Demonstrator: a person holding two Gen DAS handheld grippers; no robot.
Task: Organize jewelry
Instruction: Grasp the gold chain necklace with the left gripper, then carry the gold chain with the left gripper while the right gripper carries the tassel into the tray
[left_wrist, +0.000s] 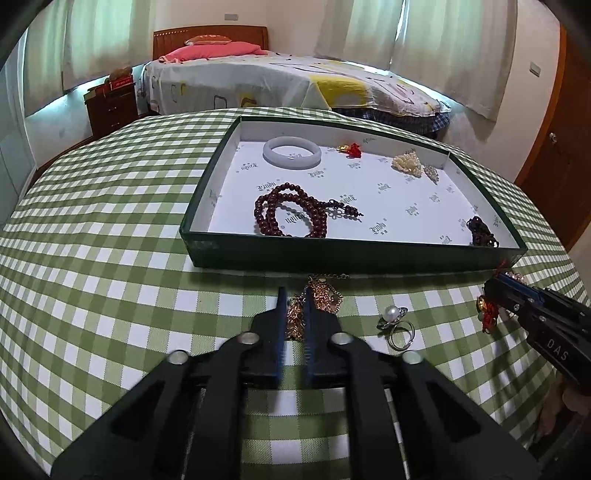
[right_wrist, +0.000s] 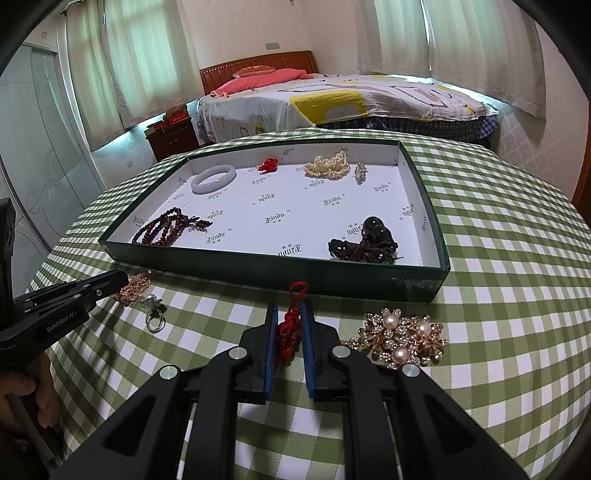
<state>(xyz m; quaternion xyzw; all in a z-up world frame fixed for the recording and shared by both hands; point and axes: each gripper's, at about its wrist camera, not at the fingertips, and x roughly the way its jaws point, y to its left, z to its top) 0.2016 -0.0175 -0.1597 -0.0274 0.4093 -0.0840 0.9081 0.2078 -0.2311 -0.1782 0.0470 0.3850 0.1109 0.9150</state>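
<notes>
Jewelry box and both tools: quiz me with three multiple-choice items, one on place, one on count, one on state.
1. Where does the pearl ring lie?
A. in the box
B. on the cloth before the box
C. on the bed

2. How many pearls show on the gold brooch?
A. one
B. three
C. five

3. What is between the right tool fingers?
A. red knot charm
B. white bangle
C. nothing

Answers:
1 B, it sits on the checked tablecloth outside the green box.
2 B, three pink pearls show.
3 A, red cord fills the gap.
</notes>
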